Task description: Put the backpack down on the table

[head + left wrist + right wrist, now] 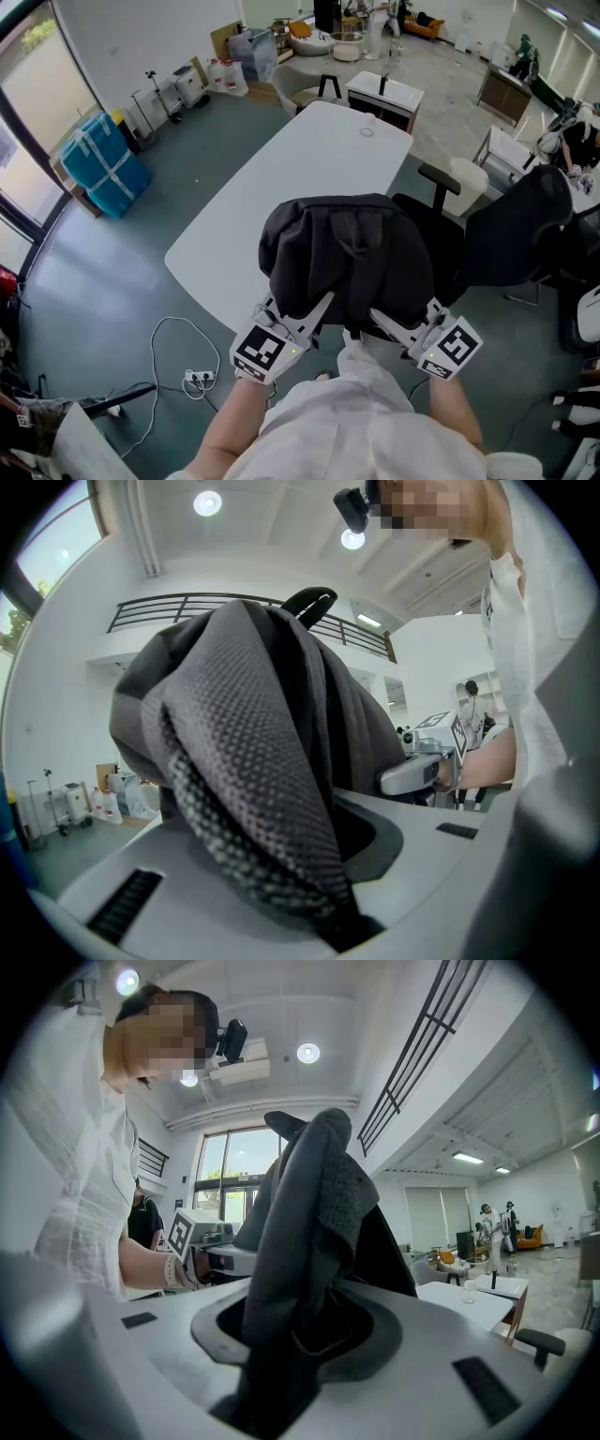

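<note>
- Left gripper (314, 307): its jaws are pressed together on a mesh-faced fold of the backpack (347, 253), at the bag's 7 o'clock edge; in its own view the cloth fills the gap between them.
- Backpack: black and bunched, held up between the two tools over the near end of the white table (281, 183) (clock places here are read from the bag, in the head view); whether its bottom touches the tabletop I cannot tell, since the bag itself hides that spot.
- Right gripper (382, 321): its jaws pinch a thick dark fold at the bag's 5 o'clock edge; nothing else sits between them.
- Progress, as I judge it: the carry to the table looks nearly done; what is left is to lower the bag until the tabletop bears its weight, then to let go with both tools.
- Around, left to right: a blue wrapped bundle (98, 164) on the floor at 10 o'clock, well apart; a power strip (197, 377) with a looped cable on the floor at 8 o'clock; a small glass (367, 129) near the table's far end at 12 o'clock; a black chair (520, 225) at 3 o'clock, near the table's side.
- In the way: the glass is the only thing I see on the tabletop, and it stands well apart from the bag; the likelier trouble is the near edge, since a bag set this close to it could slump off toward the person.
</note>
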`<state>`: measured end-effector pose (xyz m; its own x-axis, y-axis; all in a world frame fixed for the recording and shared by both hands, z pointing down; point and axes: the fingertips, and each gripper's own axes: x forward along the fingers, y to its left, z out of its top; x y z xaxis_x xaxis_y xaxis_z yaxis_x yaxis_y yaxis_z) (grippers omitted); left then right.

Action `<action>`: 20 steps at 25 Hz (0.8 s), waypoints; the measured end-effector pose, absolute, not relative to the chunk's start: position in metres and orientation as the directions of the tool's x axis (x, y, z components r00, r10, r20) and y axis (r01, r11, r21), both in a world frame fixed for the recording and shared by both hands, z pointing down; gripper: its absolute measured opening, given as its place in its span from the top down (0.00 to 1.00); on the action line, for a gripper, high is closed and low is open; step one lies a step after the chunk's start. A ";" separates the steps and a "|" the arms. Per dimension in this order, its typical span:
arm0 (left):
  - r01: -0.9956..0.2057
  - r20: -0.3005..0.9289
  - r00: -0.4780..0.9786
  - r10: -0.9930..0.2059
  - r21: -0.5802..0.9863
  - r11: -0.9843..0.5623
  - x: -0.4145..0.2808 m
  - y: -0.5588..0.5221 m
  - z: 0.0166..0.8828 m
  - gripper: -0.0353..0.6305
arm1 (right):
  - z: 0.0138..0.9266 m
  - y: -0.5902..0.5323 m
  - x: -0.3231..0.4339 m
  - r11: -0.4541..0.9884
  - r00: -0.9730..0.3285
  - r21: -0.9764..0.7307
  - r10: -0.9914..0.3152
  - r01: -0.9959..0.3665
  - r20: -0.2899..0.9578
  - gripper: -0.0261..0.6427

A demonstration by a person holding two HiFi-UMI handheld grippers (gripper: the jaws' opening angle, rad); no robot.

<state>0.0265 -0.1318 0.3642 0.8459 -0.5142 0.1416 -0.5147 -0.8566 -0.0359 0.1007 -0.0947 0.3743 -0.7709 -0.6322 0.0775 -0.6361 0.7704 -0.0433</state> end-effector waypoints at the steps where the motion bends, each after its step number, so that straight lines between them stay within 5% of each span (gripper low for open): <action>1: -0.525 0.141 0.839 -0.525 -0.037 -0.850 0.028 -0.142 0.364 0.82 | 0.374 -0.106 0.103 0.778 -0.778 -0.043 -0.623 -0.627 0.077 0.73; 20: -0.659 0.175 0.735 -0.655 -0.045 -0.751 0.040 -0.327 0.408 0.82 | 0.417 -0.305 0.121 0.847 -0.846 -0.043 -0.525 -0.530 0.088 0.73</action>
<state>0.0397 -0.3271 0.4078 0.7351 -0.6550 0.1748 -0.6586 -0.7511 -0.0451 0.1206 -0.3047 0.4166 -0.8464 -0.5253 0.0878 -0.5301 0.8469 -0.0428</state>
